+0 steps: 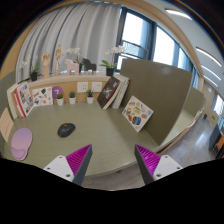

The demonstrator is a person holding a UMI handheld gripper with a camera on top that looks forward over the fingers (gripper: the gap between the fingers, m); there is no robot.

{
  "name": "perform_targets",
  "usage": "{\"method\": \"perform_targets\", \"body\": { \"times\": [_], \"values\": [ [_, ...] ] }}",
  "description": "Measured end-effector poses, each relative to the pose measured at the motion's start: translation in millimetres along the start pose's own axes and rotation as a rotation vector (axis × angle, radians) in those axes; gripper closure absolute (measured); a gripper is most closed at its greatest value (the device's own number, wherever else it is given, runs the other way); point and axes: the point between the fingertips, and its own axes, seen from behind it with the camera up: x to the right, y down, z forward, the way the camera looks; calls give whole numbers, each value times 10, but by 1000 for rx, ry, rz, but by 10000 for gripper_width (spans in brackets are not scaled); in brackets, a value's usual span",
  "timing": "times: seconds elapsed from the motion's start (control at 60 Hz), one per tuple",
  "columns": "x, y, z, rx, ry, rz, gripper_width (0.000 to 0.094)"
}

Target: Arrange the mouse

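A small dark mouse (pixel 66 129) lies on the pale green table (pixel 100 125), well beyond my fingers and a little to their left. My gripper (pixel 112 160) is open, its two magenta pads (pixel 80 158) spread wide apart with nothing between them. It hovers above the table's near edge, far short of the mouse.
A lilac round object (pixel 21 142) sits at the table's left edge. Picture cards (pixel 35 97) and small cups (pixel 73 98) line the back. A card (pixel 137 114) leans against a grey-green partition (pixel 160 92) at the right. Windows stand behind.
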Motion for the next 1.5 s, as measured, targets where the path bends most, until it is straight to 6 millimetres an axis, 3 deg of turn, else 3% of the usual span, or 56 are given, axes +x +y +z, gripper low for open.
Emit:
{"method": "perform_targets", "body": {
  "times": [0.217,0.433,0.617,0.883,1.1,1.35,1.5],
  "values": [
    [-1145,489,501,-68,-167,-29,77],
    [-1899,642,1023,-111,-280,-76,76],
    [-2191,594,1496,-146,-298,-116,87],
    [-2649,255,1964,-157,-389,-133,119],
    [-2955,110,2163,-196,-448,-162,163],
    [-3163,5,2279,-207,-481,-193,401],
    [-3191,2,2292,-209,-494,-213,457]
  ]
}}
